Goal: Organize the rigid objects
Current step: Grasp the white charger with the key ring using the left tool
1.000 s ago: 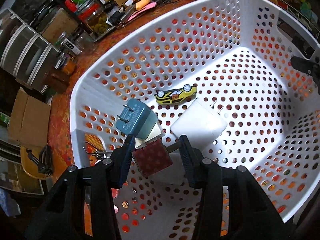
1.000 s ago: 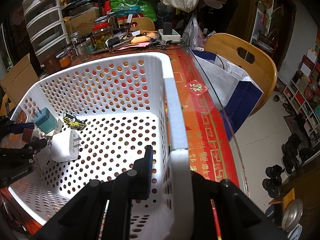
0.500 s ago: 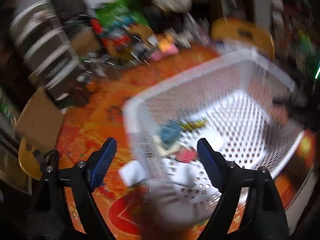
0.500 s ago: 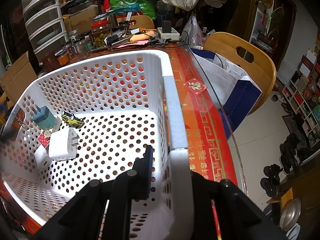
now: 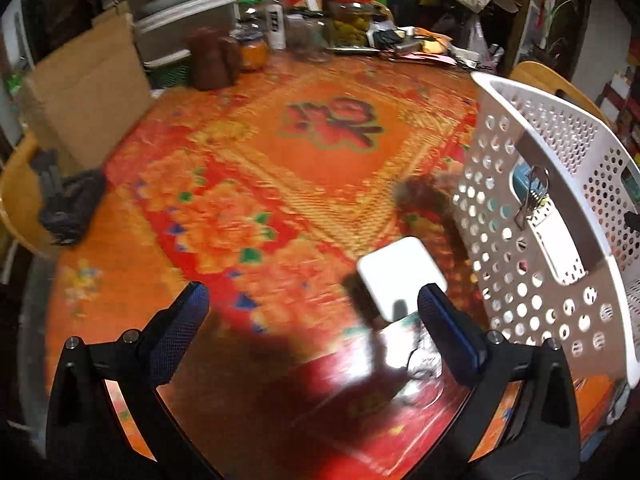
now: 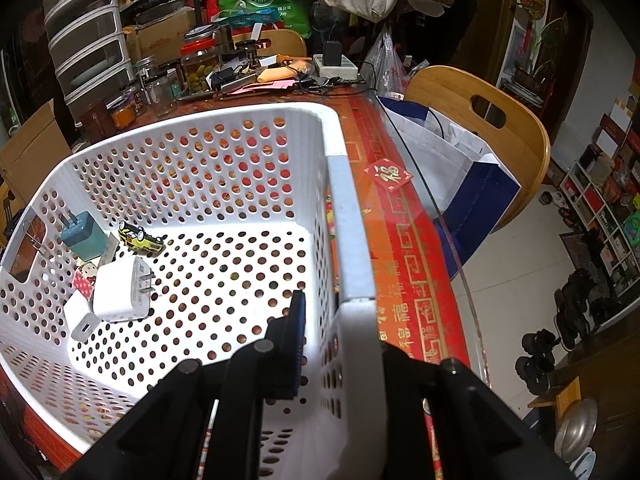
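My left gripper [image 5: 312,312] is open and empty above the red patterned tablecloth [image 5: 256,184], outside the white perforated basket [image 5: 532,128]. A white square block [image 5: 400,276] lies on the cloth just inside my right finger. My right gripper [image 6: 340,344] is shut on the basket's rim [image 6: 352,248]. Inside the basket lie a teal plug adapter [image 6: 86,236], a yellow toy car [image 6: 140,239], a large white charger [image 6: 122,290], a small white charger [image 6: 80,316] and a small red patterned piece [image 6: 84,280].
Jars [image 5: 348,16], brown containers [image 5: 212,58] and clutter crowd the table's far edge. A cardboard box [image 5: 88,92] and a dark bundle [image 5: 68,208] on a chair are at left. A wooden chair [image 6: 480,120] and a paper bag [image 6: 460,180] stand right of the table.
My left gripper let go of the red patterned piece in the basket, opened wide, and swung out left over the tablecloth near the white block. The right gripper stayed on the rim.
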